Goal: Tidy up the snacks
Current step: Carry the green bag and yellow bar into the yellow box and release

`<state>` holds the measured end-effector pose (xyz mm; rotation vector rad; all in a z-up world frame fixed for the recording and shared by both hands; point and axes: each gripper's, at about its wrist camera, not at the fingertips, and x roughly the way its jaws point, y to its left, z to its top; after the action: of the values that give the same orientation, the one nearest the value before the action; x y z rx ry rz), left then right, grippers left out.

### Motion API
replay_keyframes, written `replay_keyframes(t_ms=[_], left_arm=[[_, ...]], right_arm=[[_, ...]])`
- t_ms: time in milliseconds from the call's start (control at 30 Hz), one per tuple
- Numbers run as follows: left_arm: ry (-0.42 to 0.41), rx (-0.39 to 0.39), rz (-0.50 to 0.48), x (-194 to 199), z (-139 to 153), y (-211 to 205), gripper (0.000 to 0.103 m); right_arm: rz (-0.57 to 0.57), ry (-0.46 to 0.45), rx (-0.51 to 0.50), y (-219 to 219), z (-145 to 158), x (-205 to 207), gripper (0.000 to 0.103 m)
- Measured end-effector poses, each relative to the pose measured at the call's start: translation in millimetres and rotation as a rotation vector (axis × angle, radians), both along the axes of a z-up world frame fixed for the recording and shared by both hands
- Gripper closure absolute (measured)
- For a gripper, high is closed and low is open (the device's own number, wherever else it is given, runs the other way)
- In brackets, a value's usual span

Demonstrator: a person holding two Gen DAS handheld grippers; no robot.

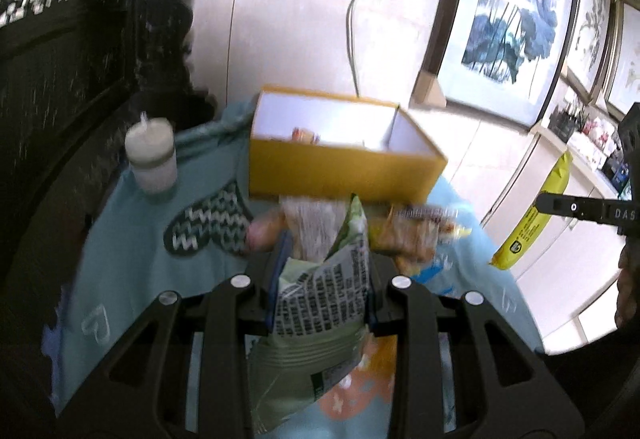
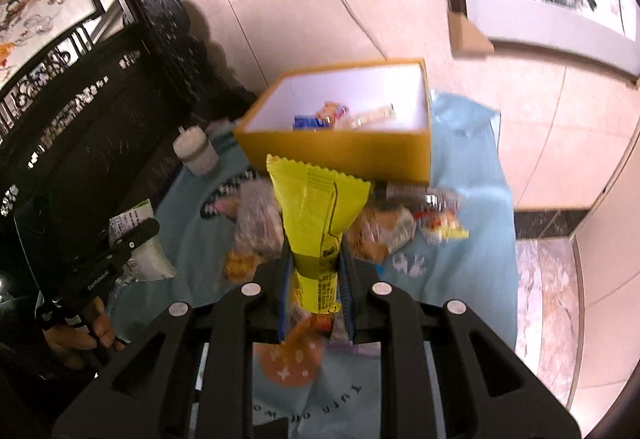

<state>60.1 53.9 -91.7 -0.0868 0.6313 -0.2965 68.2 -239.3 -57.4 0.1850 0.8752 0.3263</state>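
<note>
**Both jaws clamped on snack packets in front of the yellow box**

Jaws of the left gripper [image 1: 322, 293] are clenched on a pale green snack bag [image 1: 320, 303], its printed back facing the camera and its top corner sticking up past the fingertips. Jaws of the right gripper [image 2: 316, 281] are pinched on the lower part of a yellow snack packet [image 2: 316, 215], which stands upright and fans wide above the fingers, its serrated top edge overlapping the box front in that view.

Ahead of both pairs of jaws sits the open yellow box [image 2: 340, 153], white inside, with a few small wrapped snacks [image 2: 320, 117] lying on its floor. Between the jaws and the box a loose heap of clear-wrapped snacks [image 2: 380, 231] lies on the light blue cloth [image 2: 468, 239], blurred so that single packets cannot be told apart.

Ahead and to the left of the left jaws a white cup with a lid [image 1: 151, 159] stands on the cloth, apart from the box. From the left wrist view the right gripper with its yellow packet shows far to the right; from the right wrist view the left gripper and the hand [image 2: 80, 335] holding it show to the left
</note>
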Motion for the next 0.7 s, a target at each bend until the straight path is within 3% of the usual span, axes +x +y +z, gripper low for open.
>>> replay_keyframes(t_ms=[400, 700], left_arm=[[-0.151, -0.038, -0.046, 54.0, 78.3, -24.7, 0.072], [-0.234, -0.015, -0.059, 144.3, 125.7, -67.2, 0.071]], right_arm=[[-0.005, -0.192, 0.017, -12.9, 86.8, 51.7, 0.083], [0.020, -0.221, -0.028, -3.8, 106.7, 140.7, 0.083]])
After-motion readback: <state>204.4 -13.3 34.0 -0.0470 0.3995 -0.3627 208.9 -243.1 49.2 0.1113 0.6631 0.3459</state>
